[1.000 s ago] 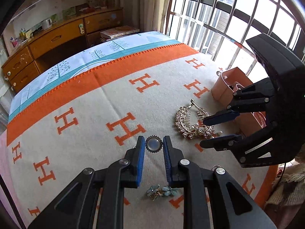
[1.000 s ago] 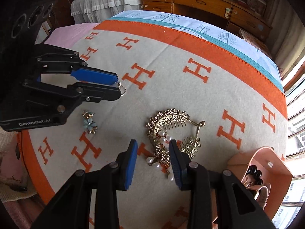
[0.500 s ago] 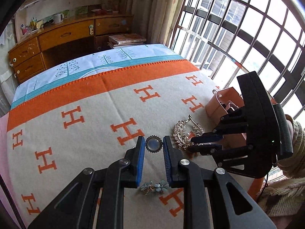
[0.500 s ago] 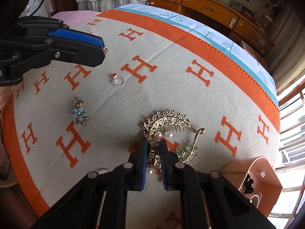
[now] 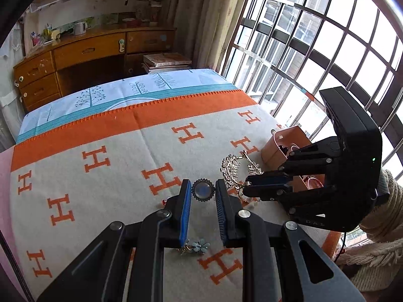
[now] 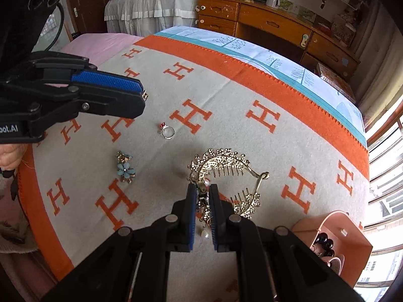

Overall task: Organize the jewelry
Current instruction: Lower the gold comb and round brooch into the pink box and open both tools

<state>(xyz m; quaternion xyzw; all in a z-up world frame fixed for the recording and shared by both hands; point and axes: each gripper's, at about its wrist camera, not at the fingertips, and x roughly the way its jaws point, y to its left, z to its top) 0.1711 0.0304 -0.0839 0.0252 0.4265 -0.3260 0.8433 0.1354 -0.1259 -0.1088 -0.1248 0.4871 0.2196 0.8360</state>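
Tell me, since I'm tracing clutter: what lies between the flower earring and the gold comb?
Only bare blanket between the earring and comb, shown in the right wrist view.

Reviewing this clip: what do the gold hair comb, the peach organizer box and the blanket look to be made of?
Gold hair comb: probably gold-toned metal, shiny and pierced, with pearl-like drops that may be imitation. Peach organizer box: looks like moulded plastic, smooth and matte, thin walled. Blanket: woven, woolly textile, fuzzy matte surface with a stitched orange edge.
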